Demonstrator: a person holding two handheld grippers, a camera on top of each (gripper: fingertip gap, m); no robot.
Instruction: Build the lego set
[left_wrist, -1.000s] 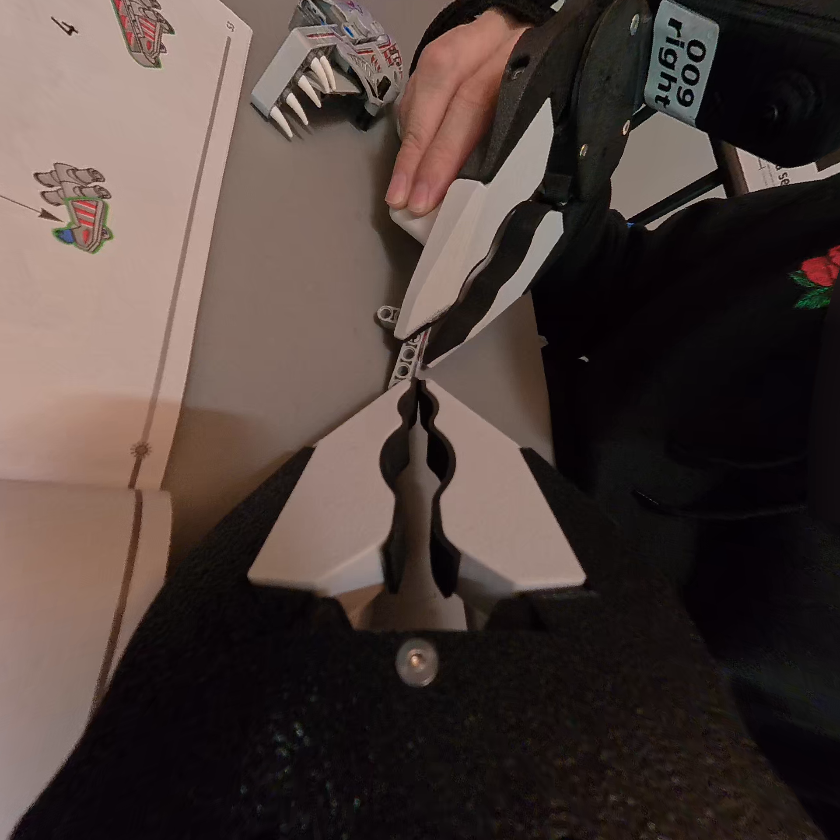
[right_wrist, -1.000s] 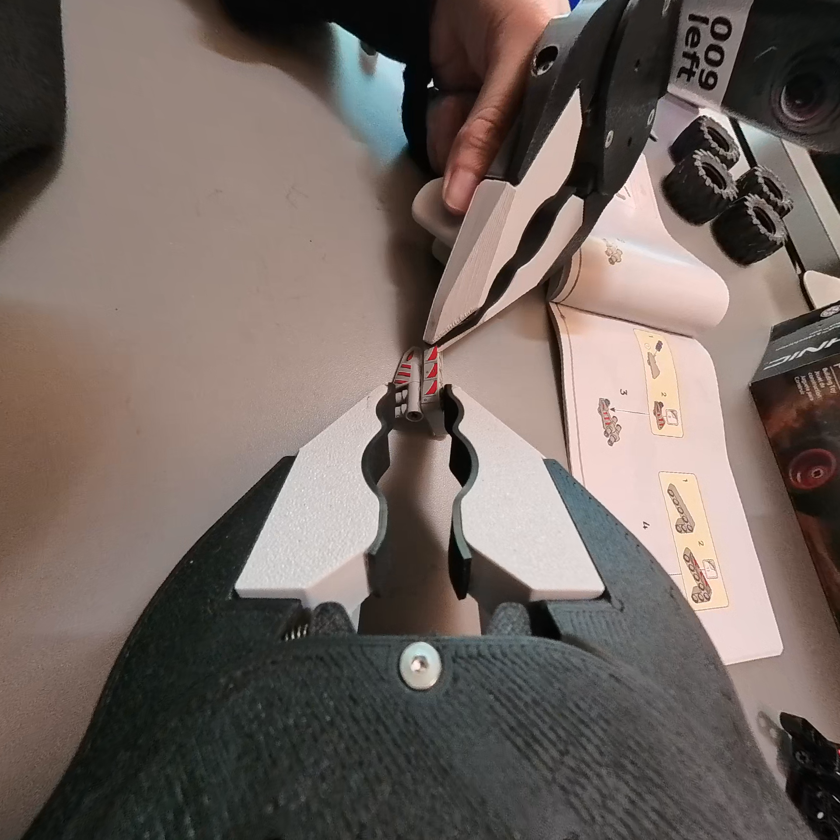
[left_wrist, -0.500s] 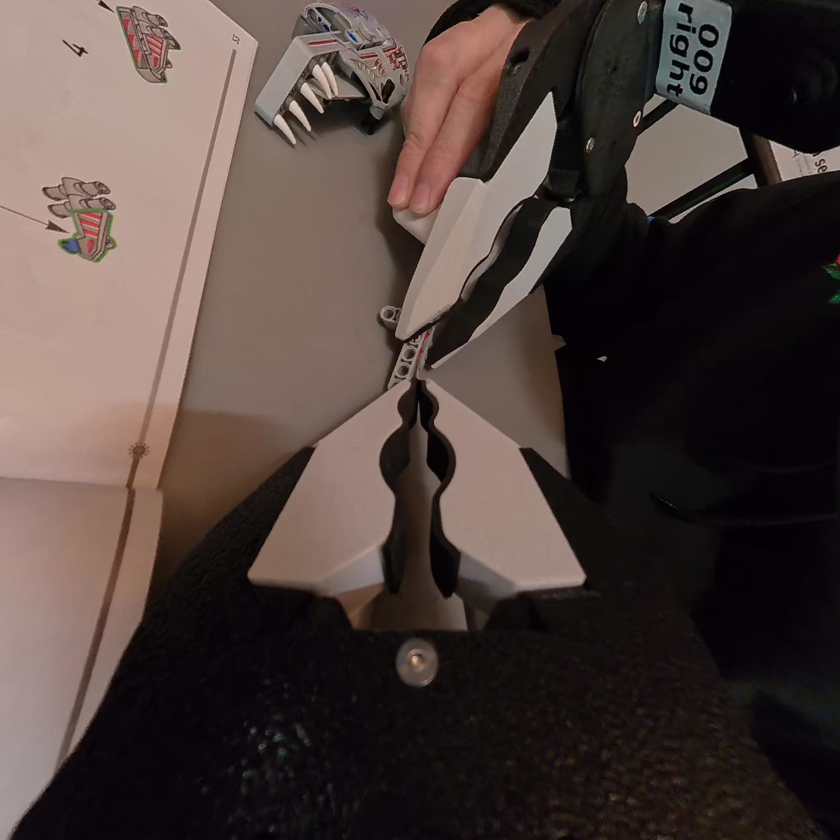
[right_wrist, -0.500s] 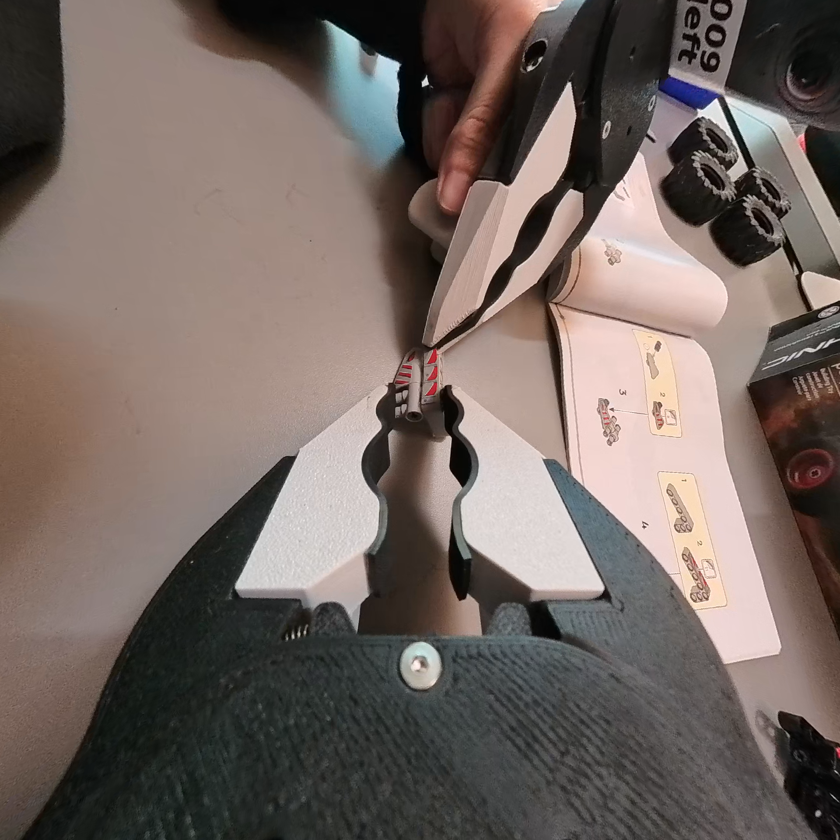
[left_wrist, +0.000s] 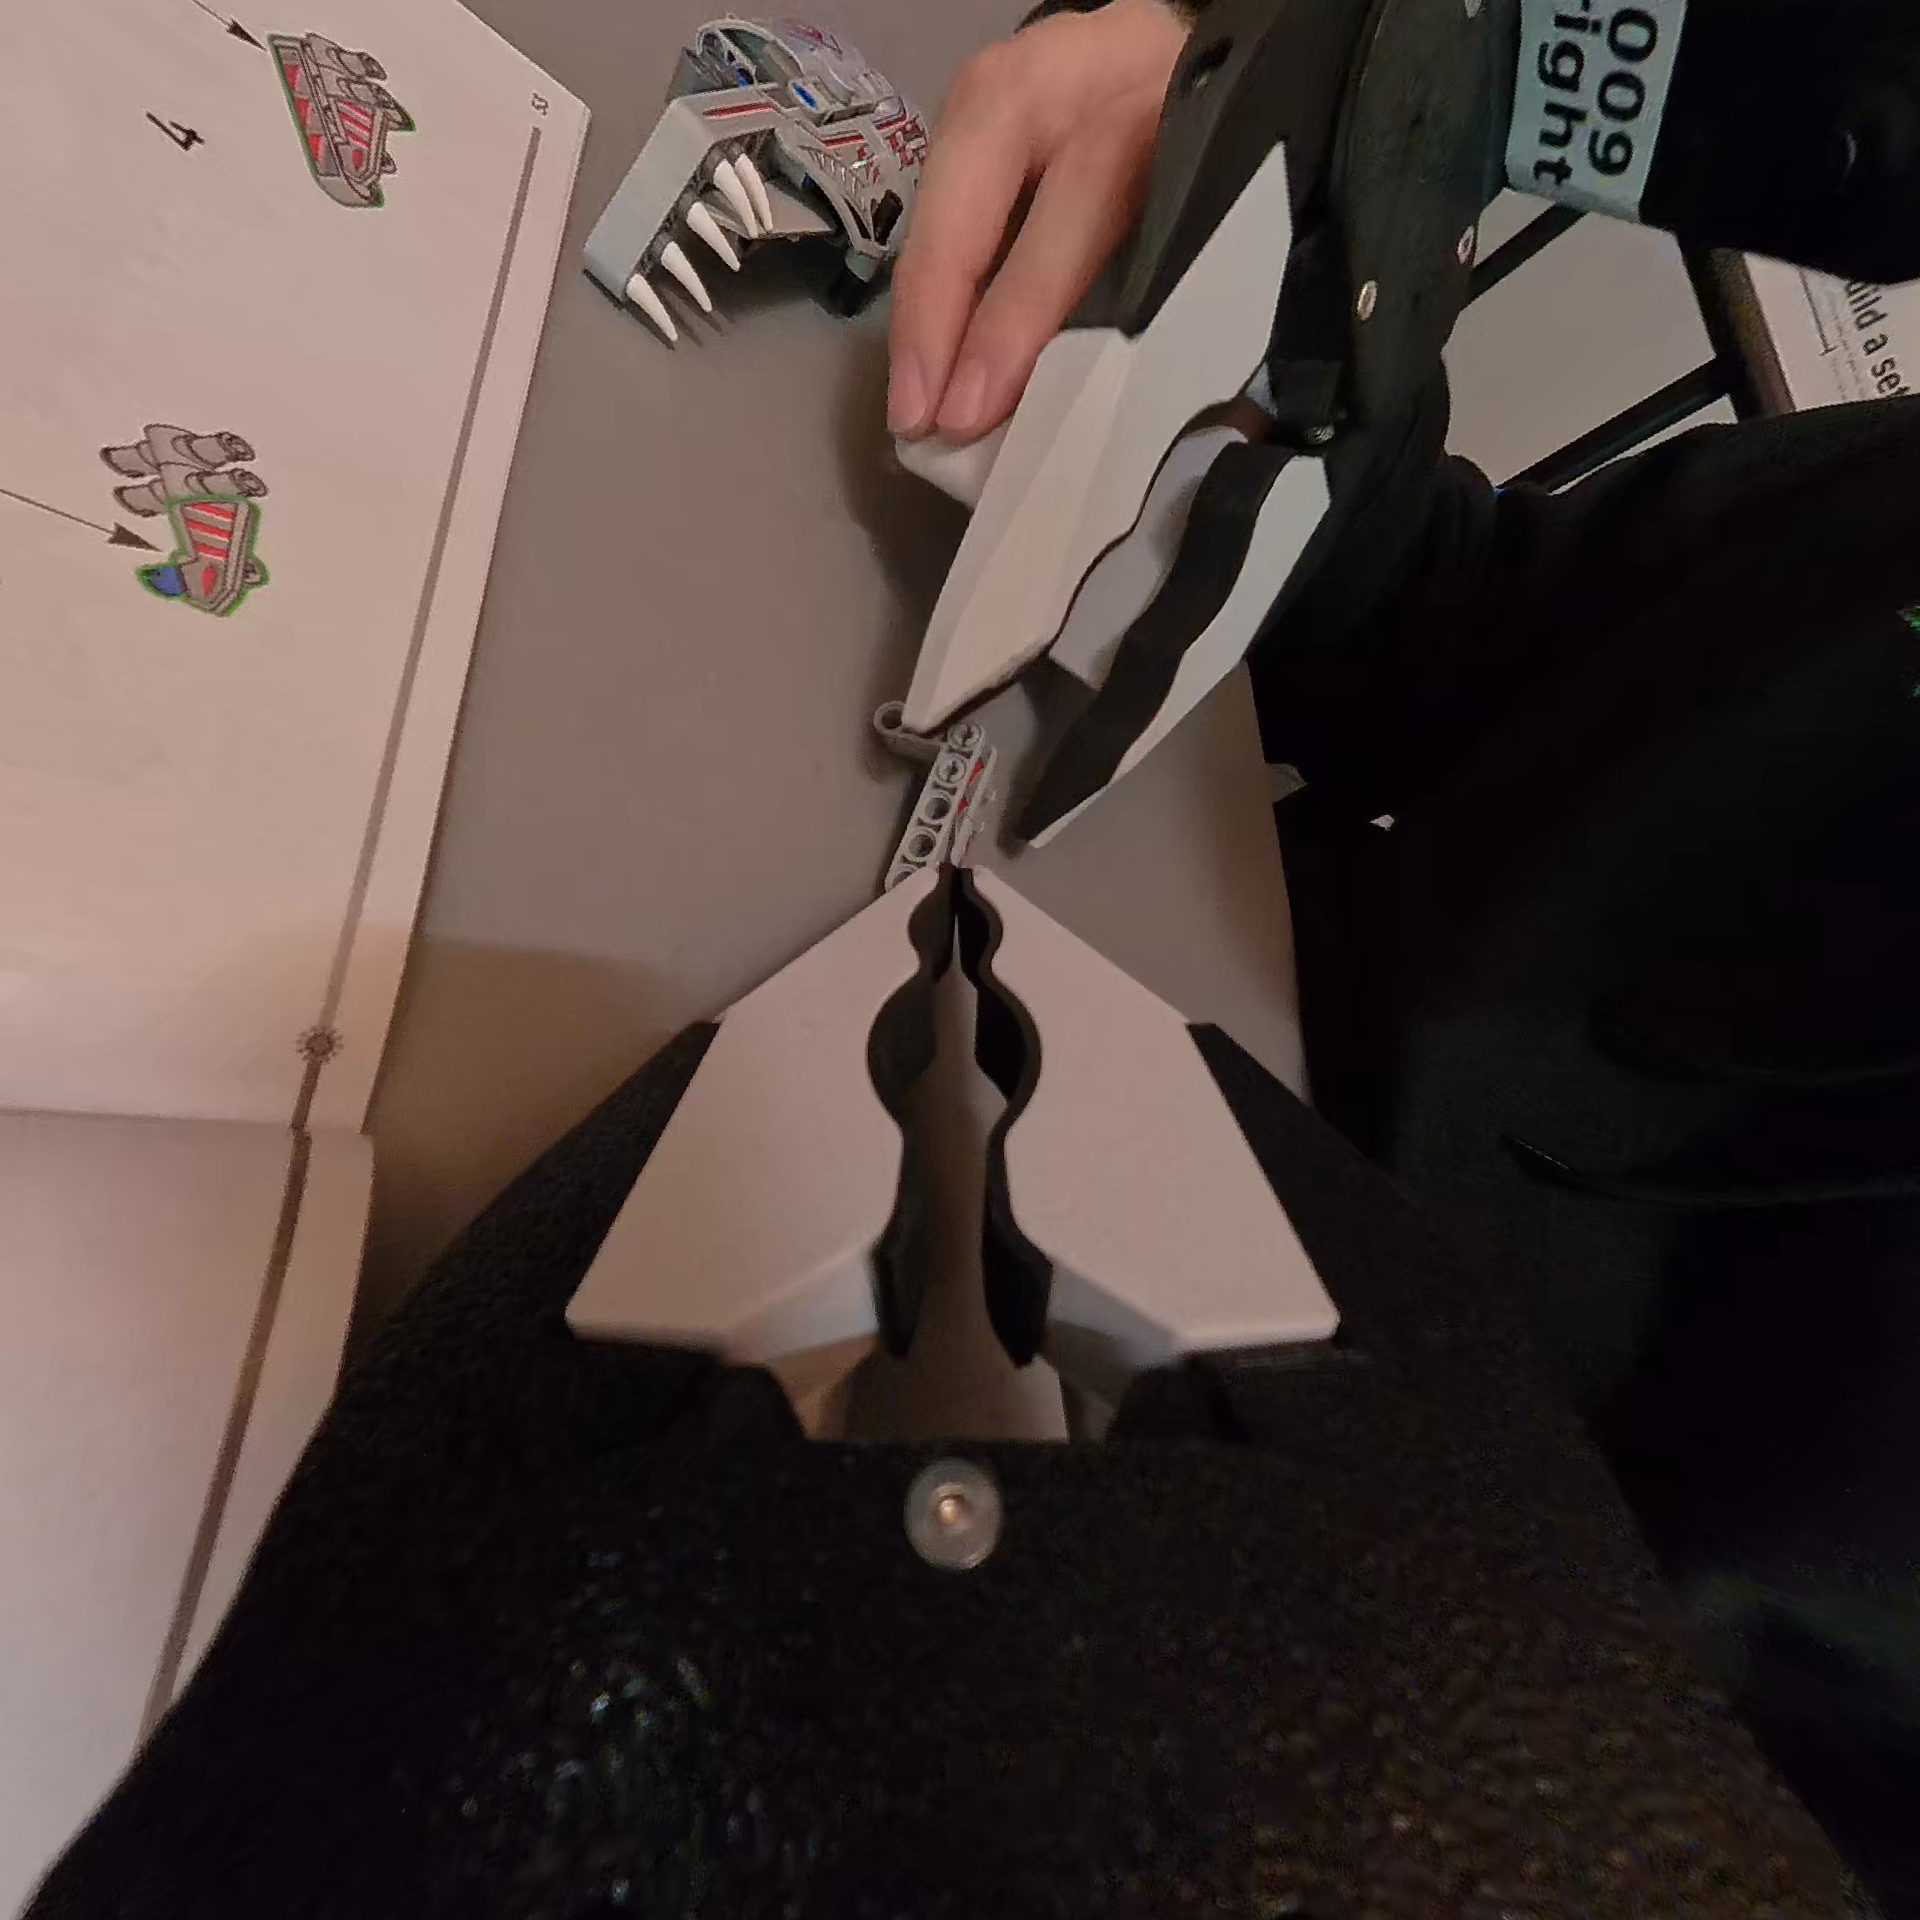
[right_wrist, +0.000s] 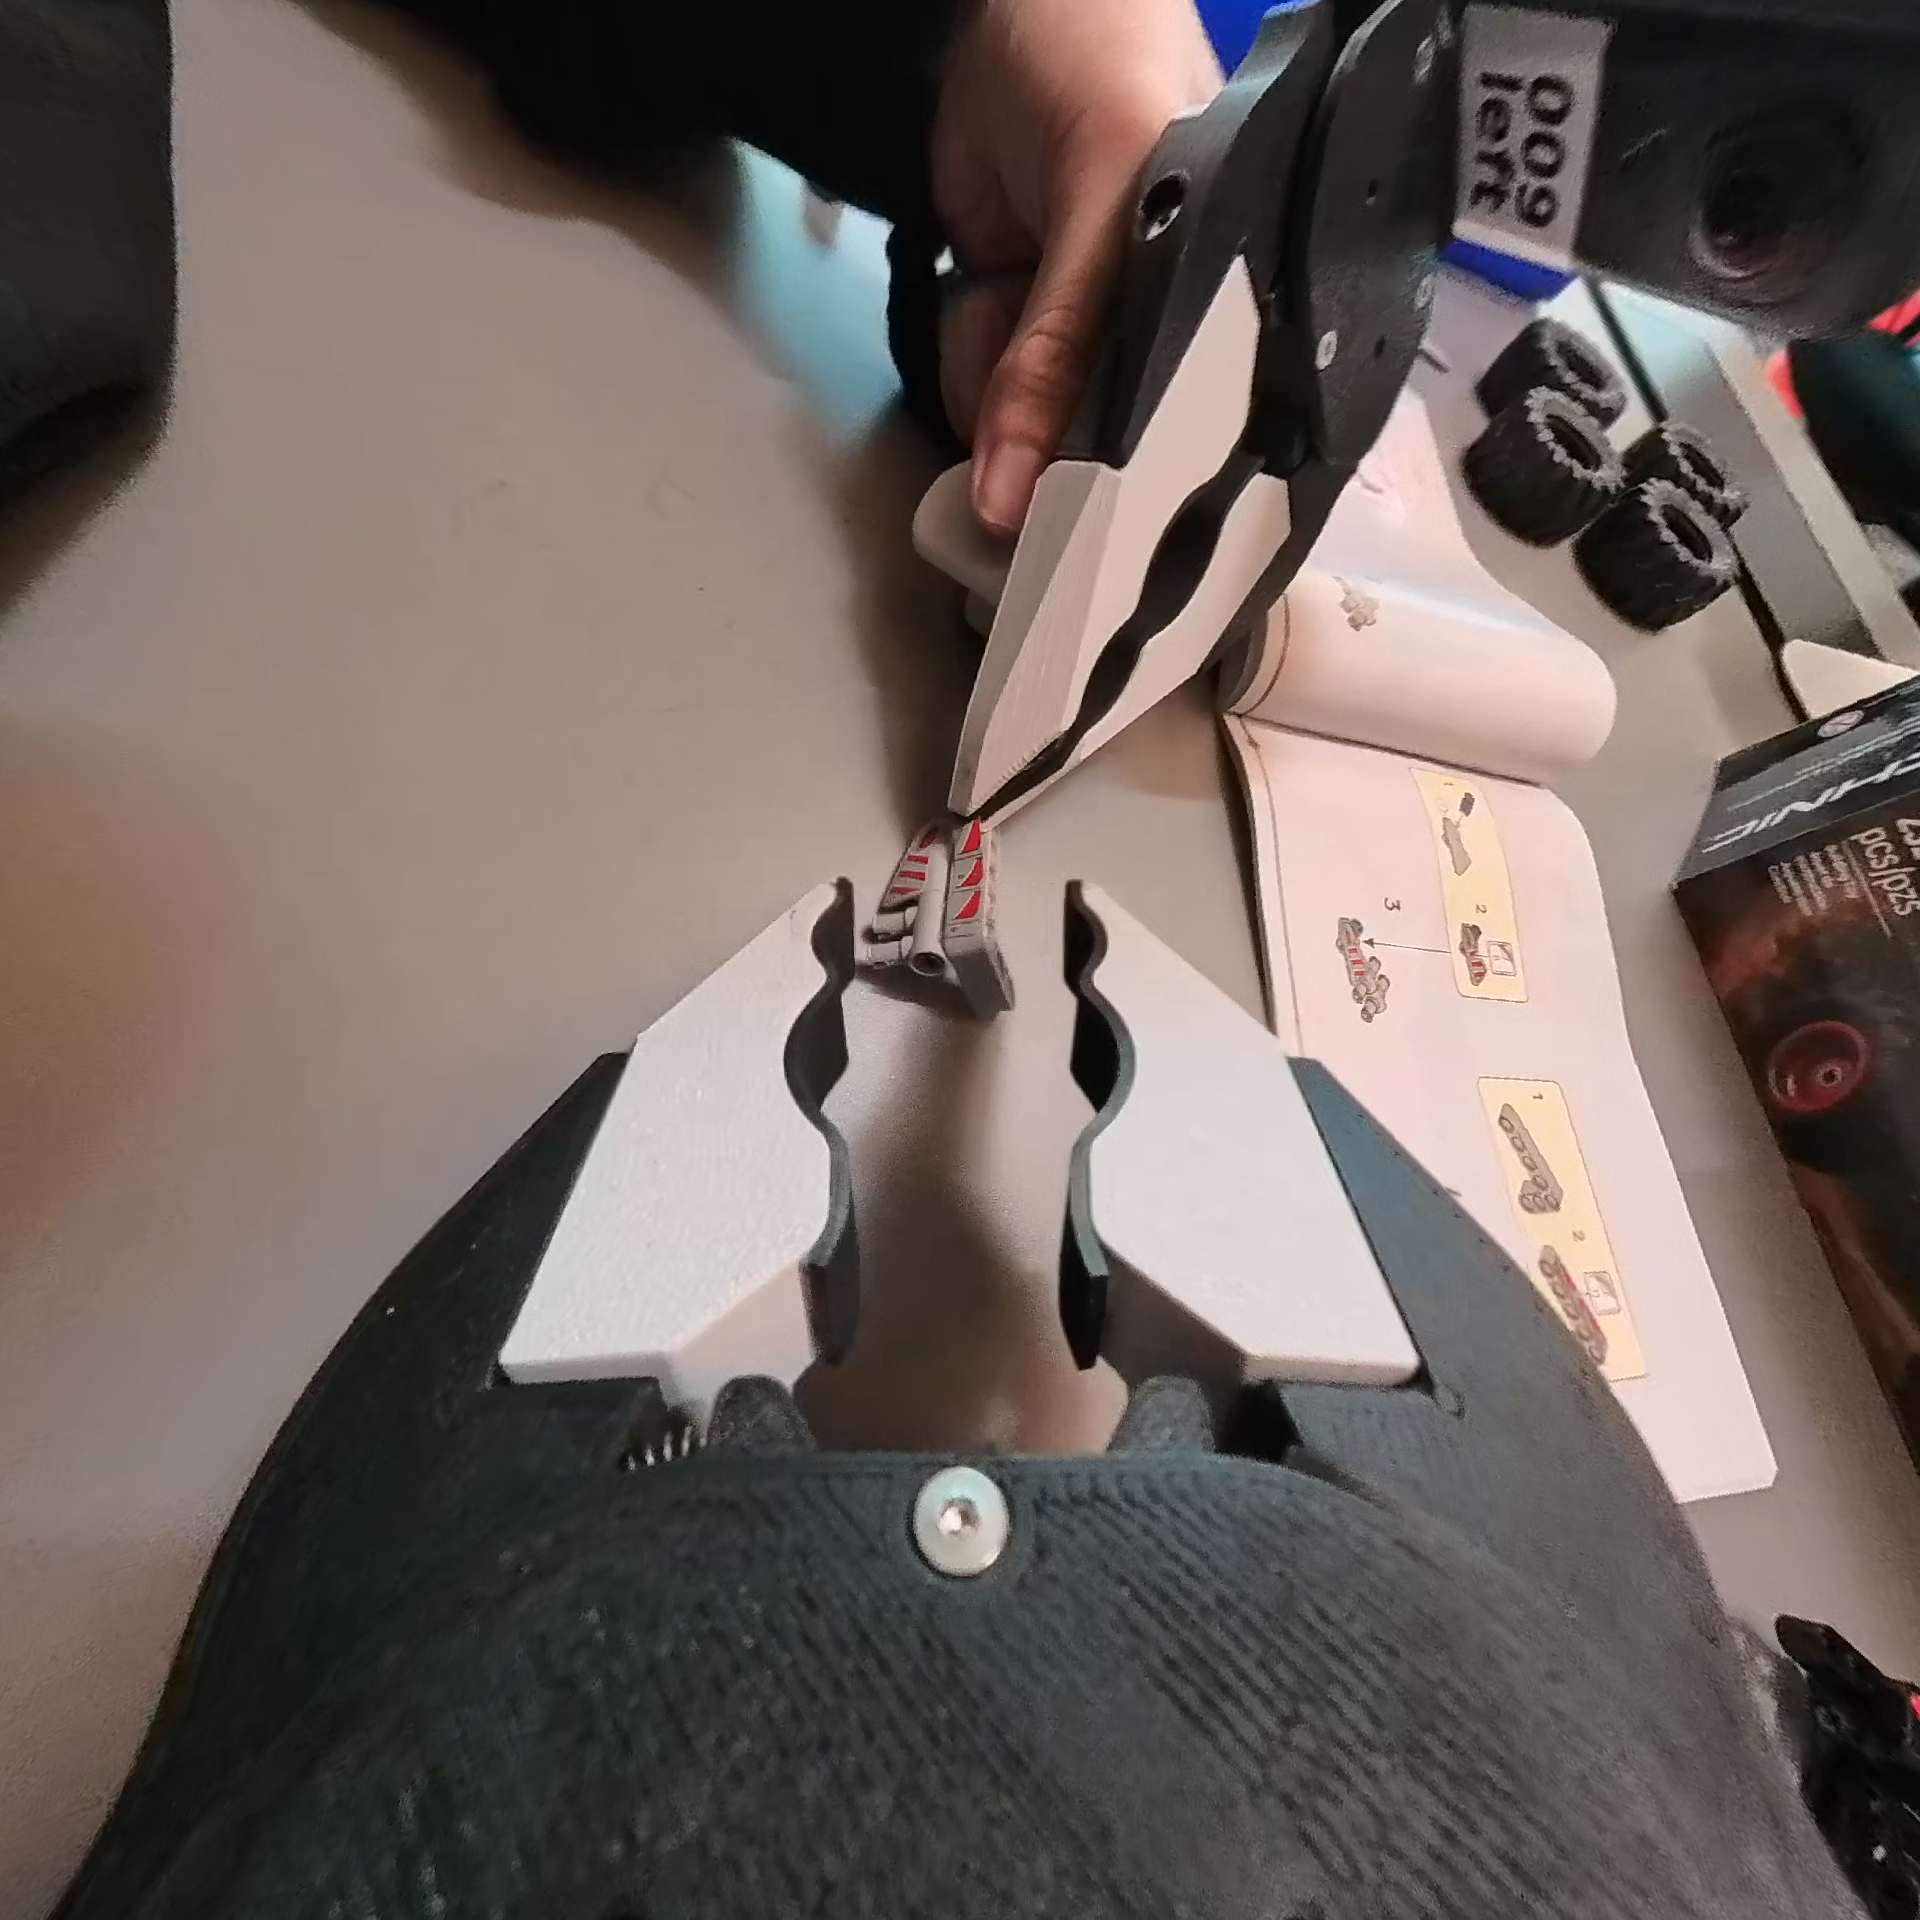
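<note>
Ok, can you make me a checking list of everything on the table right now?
Surface: grey table.
Job's things: small grey-and-red piece; instruction booklet open beside it.
Clutter: toothed grey model, four black tyres, dark box.
Grippers: left gripper shut on one end of the piece; right gripper open, a finger on either side of it.
Cables: nothing seen for sure.
Surroundings: a person's hands on the grippers, dark sleeves.

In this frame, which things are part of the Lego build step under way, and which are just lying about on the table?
In use:
- small grey-and-red Lego assembly
- left gripper, shut on its far end
- right gripper, open around it
- instruction booklet

Lying about:
- toothed grey Lego assembly
- black tyres
- Lego box
</note>
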